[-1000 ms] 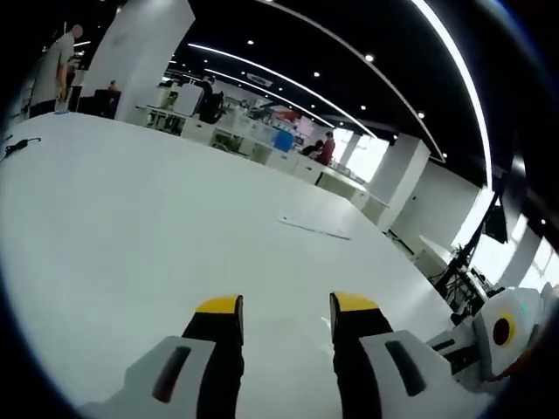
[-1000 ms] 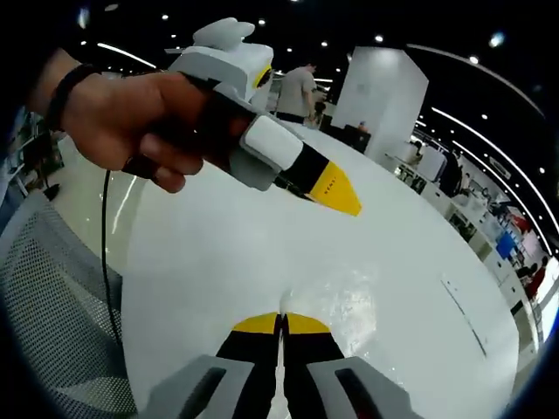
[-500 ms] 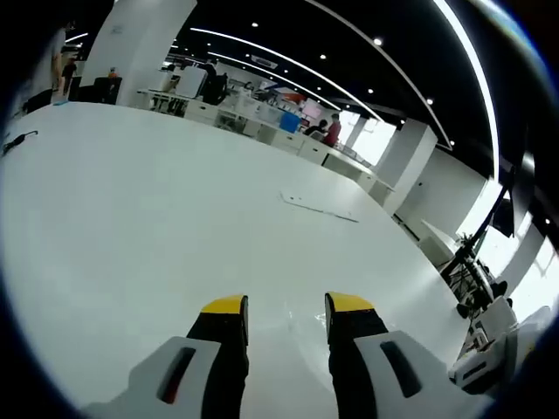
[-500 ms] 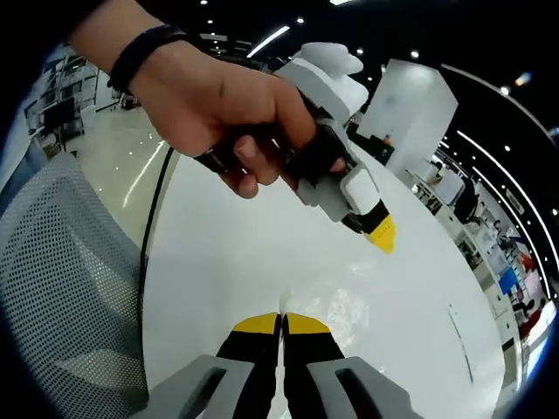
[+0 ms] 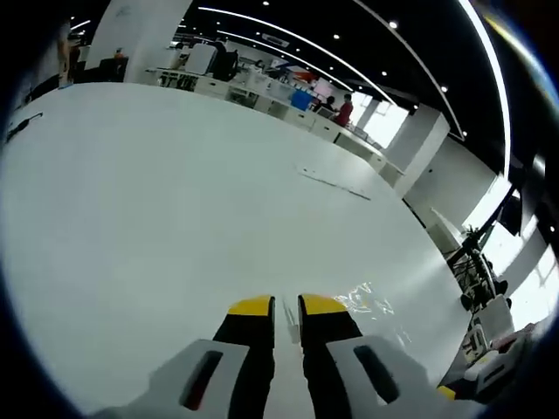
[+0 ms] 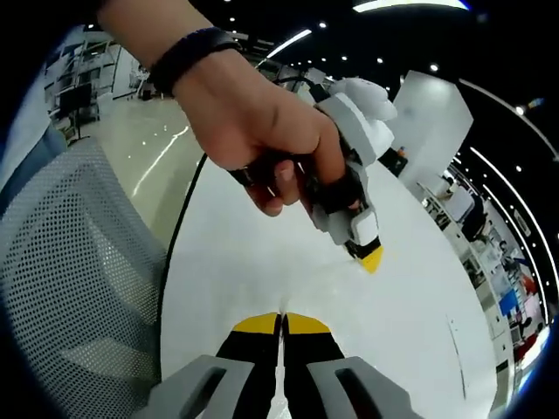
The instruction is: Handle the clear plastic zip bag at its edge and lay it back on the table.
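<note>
The clear plastic zip bag [image 5: 371, 302] lies crinkled and glinting on the white table [image 5: 175, 175], just right of my left gripper [image 5: 286, 305]. Its jaws are drawn close with a narrow gap between them. In the right gripper view a hand [image 6: 253, 113] holds that left gripper [image 6: 370, 258] tip-down, at or just above the table [image 6: 262, 262]. My right gripper [image 6: 281, 316] is shut, and a thin pale edge of the bag [image 6: 281, 302] rises between its jaws. The rest of the bag is too clear to make out there.
A grey mesh chair back [image 6: 79, 262] stands beside the table's near edge, with a black cable [image 6: 179, 236] running along it. A thin flat strip [image 5: 336, 183] lies far across the table. A cable end [image 5: 22, 127] sits at the left rim. Desks and people fill the background.
My left gripper's jaws have closed from wide apart to a narrow gap and dropped nearer the bag. In the right gripper view it has tipped downward. My right gripper stays shut.
</note>
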Demonstrator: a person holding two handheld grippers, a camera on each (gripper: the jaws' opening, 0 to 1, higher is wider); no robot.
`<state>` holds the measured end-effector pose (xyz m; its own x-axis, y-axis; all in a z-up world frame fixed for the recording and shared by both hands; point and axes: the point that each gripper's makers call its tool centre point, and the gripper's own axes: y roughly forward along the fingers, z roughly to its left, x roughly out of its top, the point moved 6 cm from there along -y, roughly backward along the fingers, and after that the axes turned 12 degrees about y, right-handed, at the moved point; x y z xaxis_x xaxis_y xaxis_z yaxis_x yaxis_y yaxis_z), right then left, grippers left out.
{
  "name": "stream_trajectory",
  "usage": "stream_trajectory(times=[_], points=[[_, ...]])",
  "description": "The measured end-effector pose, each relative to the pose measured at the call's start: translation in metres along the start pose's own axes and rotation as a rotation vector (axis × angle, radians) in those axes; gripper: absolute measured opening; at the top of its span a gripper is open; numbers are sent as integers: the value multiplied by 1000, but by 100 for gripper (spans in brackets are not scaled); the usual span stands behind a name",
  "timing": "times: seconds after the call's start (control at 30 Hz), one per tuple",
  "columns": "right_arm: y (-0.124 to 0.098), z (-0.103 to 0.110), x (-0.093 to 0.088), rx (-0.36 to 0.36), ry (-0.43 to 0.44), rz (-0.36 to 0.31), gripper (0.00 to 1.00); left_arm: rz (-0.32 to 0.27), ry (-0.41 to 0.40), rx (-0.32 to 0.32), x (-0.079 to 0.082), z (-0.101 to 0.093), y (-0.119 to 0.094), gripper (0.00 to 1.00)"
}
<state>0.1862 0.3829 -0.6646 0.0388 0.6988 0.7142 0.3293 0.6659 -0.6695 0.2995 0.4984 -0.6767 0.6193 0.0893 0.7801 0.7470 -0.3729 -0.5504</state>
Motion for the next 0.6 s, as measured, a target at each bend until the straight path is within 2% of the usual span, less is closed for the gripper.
stream_trajectory(times=[0.13, 0.23, 0.33, 0.43, 0.6], points=[[0, 0, -2, -2, -7, 3, 0, 28, -44, 4, -8, 5, -1, 1], [-1, -2, -9, -19, -3, 17, 0, 20, -108, 4, -12, 5, -11, 0], [-3, -7, -18, -40, 62, 21, 0, 22, -153, 1, -13, 8, -12, 0], [-7, -19, -28, -85, 162, 21, 0, 19, -220, 3, -18, 9, -25, 0], [-11, -36, -40, -132, 238, 37, 0, 11, -276, -2, -27, 8, -34, 0]])
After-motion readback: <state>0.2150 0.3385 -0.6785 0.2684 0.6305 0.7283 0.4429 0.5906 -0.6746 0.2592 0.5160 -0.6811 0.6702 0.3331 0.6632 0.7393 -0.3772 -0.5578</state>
